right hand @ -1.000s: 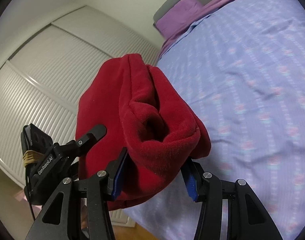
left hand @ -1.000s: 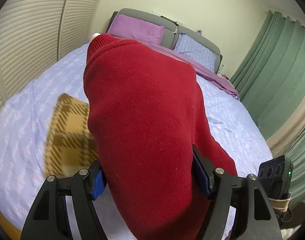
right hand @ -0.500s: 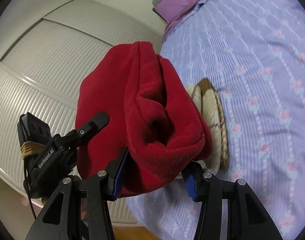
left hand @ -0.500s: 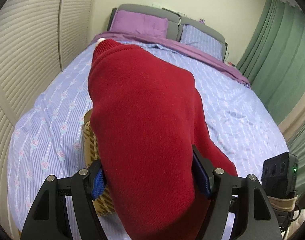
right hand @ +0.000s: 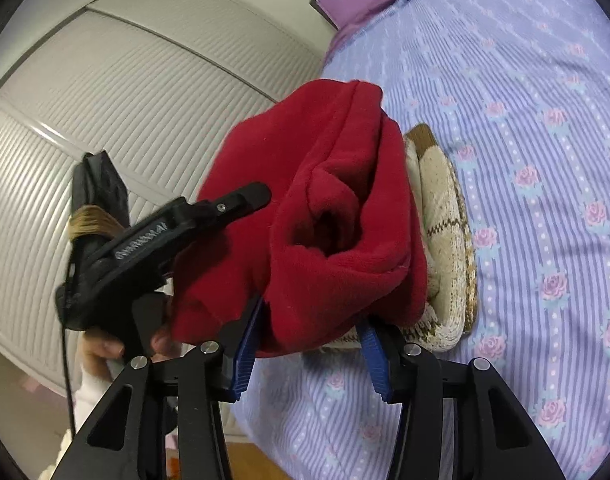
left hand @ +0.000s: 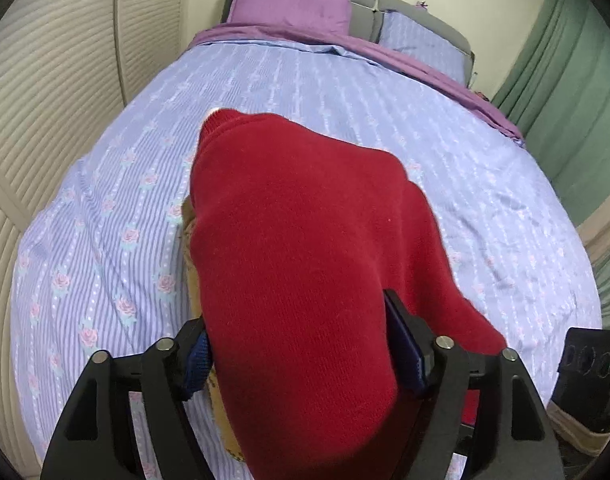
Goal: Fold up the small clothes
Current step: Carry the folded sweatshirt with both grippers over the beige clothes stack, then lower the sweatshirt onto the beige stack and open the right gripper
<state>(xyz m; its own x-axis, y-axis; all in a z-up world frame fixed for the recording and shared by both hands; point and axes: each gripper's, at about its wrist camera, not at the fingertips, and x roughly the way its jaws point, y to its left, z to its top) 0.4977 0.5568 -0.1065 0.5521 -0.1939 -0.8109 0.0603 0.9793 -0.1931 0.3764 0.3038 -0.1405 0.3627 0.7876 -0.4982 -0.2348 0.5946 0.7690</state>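
Note:
A folded red sweater (left hand: 305, 264) is held between both grippers above the bed. My left gripper (left hand: 301, 352) is shut on one end of it. My right gripper (right hand: 309, 348) is shut on the other end (right hand: 337, 216), where the folded layers bunch. The left gripper (right hand: 165, 236) also shows in the right wrist view, gripping the sweater's far side. A folded cream and brown patterned sweater (right hand: 445, 232) lies on the bed right under the red one; only a thin edge of it (left hand: 189, 240) shows in the left wrist view.
The bed has a lilac rose-striped sheet (left hand: 105, 248). A purple pillow (left hand: 289, 4) and a lilac pillow (left hand: 421, 40) lie at the head. A louvred wardrobe (left hand: 45, 60) stands left, green curtains (left hand: 565, 80) right.
Both grippers have carried the red sweater down and over the patterned sweater, which is now mostly covered. Both grips are unchanged.

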